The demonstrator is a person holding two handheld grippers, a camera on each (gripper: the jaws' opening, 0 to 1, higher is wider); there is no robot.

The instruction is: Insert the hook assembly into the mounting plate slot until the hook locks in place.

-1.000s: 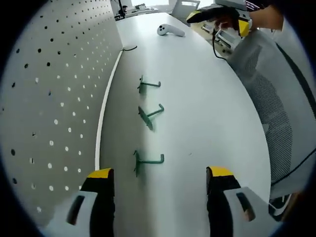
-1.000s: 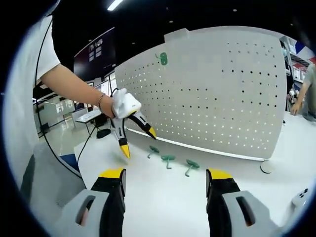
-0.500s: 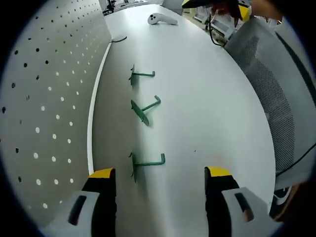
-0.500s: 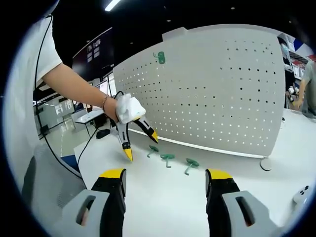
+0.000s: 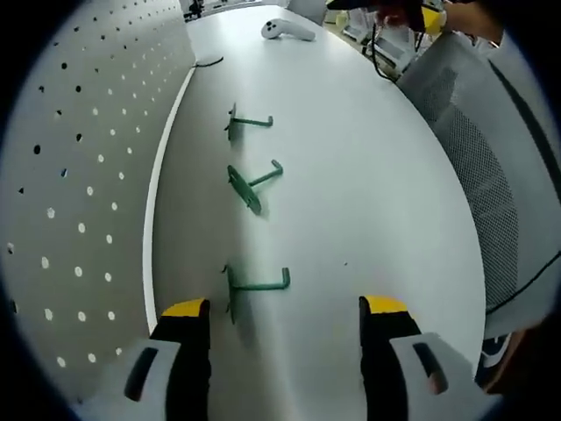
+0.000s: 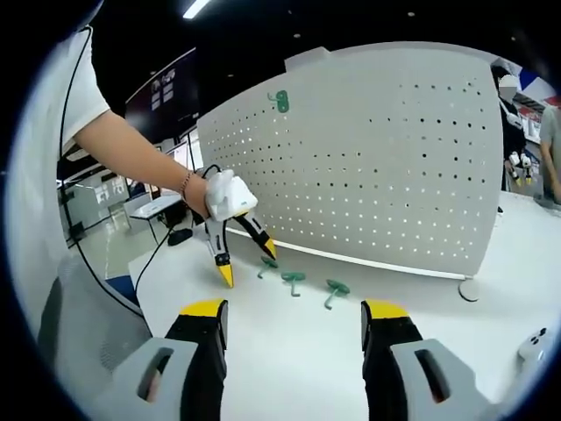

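Three green hooks lie in a row on the white table beside the white pegboard: a near hook, a middle hook and a far hook. My left gripper hovers open just short of the near hook, nothing between its jaws. In the right gripper view the left gripper hangs open over the end of the hook row, held by a person's hand. A green hook sits mounted high on the pegboard. My right gripper stands open and empty, well back from the hooks.
A white controller lies at the far end of the table, with a dark cable by the pegboard foot. A mesh chair back stands along the table's right edge. A person stands far right beyond the pegboard.
My left gripper has moved closer along the hook row, so the near hook now lies just ahead of its jaws. The right gripper has barely moved.
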